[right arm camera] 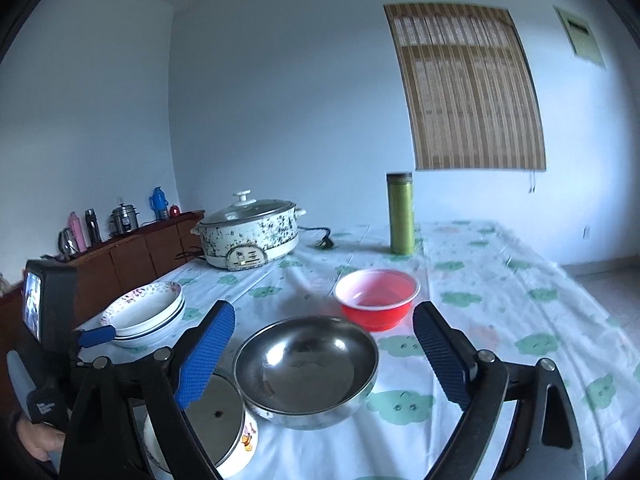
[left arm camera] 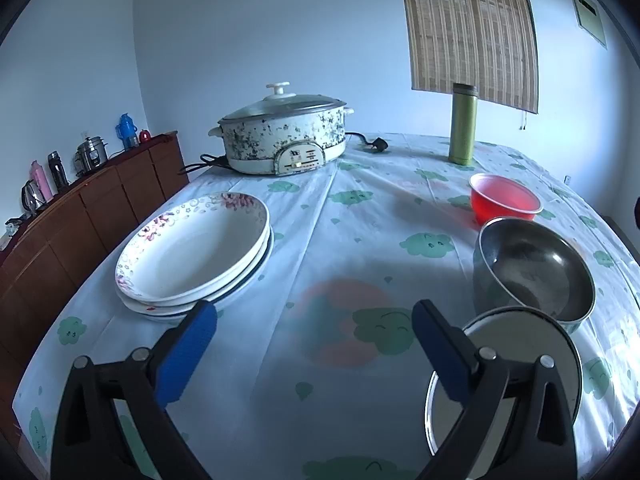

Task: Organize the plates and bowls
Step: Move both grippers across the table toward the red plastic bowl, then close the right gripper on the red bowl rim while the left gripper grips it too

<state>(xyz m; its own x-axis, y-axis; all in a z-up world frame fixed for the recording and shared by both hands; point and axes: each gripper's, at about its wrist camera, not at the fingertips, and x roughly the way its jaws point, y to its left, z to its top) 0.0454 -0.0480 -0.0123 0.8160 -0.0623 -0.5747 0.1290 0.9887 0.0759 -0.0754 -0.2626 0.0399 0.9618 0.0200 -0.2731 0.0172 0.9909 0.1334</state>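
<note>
Porcelain plates [right arm camera: 144, 314] sat stacked at the table's left, the left gripper [left arm camera: 314, 328] spread and empty just beside them; the steel bowl [right arm camera: 306, 368] lay directly ahead of the right gripper [right arm camera: 324, 338], also spread, the red bowl [right arm camera: 376, 298] just beyond.

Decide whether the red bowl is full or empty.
Empty: the red bowl shows its bare inner wall and bottom, nothing inside.

On my table [right arm camera: 500, 280] the stacked plates [right arm camera: 146, 314] sit left, the steel bowl [right arm camera: 306, 368] near centre with the plastic bowl [right arm camera: 376, 298] just behind it, the electric pot [right arm camera: 250, 234] and flask [right arm camera: 401, 214] farthest back.
</note>
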